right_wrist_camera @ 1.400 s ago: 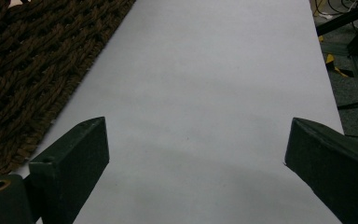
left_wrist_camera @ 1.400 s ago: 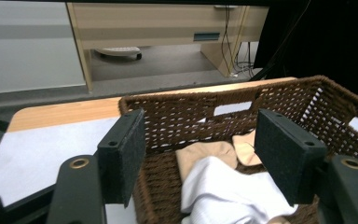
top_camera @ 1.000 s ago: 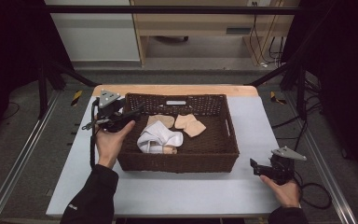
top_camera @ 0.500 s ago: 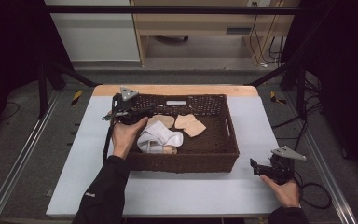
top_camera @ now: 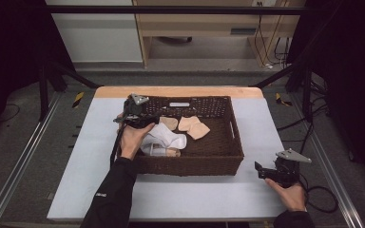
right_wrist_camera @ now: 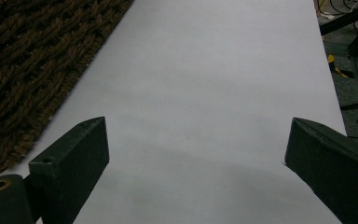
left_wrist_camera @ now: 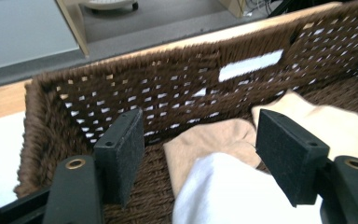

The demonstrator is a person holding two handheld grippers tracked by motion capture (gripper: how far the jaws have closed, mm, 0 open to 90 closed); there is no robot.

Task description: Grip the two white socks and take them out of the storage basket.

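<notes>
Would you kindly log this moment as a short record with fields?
Container: brown wicker basket on the white table
Contents: white sock, tan socks
Left hand-held gripper: open, inside the basket's far left corner, jaws either side of the white sock and a tan one
Right hand-held gripper: open, over bare table right of the basket

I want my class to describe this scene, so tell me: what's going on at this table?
A person works with a gripper in each hand. The left gripper reaches into a brown wicker basket, its jaws open above a white sock that lies beside some beige socks. Nothing is gripped yet. The right gripper rests open over the bare white table, to the right of the basket.
</notes>
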